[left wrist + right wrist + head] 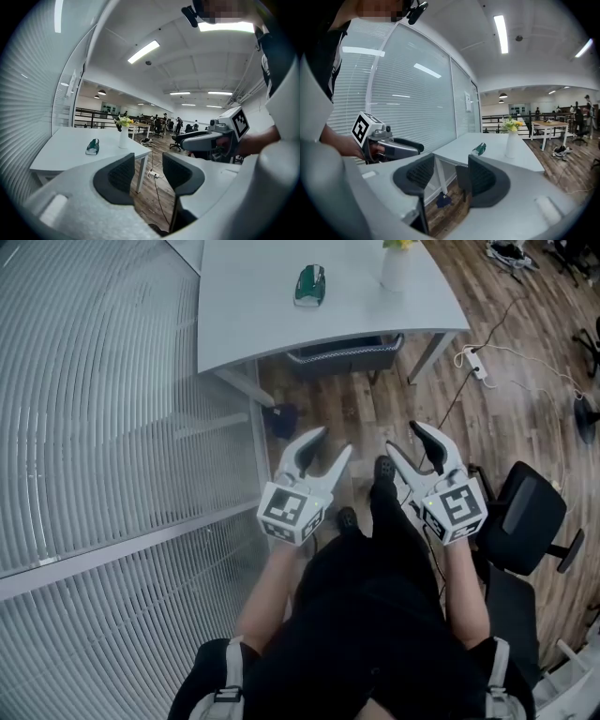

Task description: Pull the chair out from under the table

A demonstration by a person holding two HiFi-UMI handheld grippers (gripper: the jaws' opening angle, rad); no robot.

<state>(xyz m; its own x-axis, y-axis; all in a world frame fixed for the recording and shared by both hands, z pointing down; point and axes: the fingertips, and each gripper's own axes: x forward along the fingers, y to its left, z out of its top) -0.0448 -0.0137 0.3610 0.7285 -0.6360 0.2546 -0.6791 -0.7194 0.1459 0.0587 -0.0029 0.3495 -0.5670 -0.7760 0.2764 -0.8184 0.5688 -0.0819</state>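
The dark chair (345, 353) is tucked under the white table (253, 324), with only its backrest showing at the near edge. In the right gripper view the chair (462, 182) shows between the jaws, below the table (459, 152). My left gripper (333, 442) and right gripper (405, 437) are held side by side in front of my body, well short of the chair, both pointing toward it. Both are open with nothing between the fingers. The left gripper view shows its open jaws (149, 171) and the table (61, 152), but not the chair.
A green object (310, 285) and a white vase with yellow flowers (396, 266) stand on the table. A glass wall with blinds (103, 427) runs along the left. A power strip (476, 364) and cables lie on the wood floor; a black office chair (530, 512) stands at my right.
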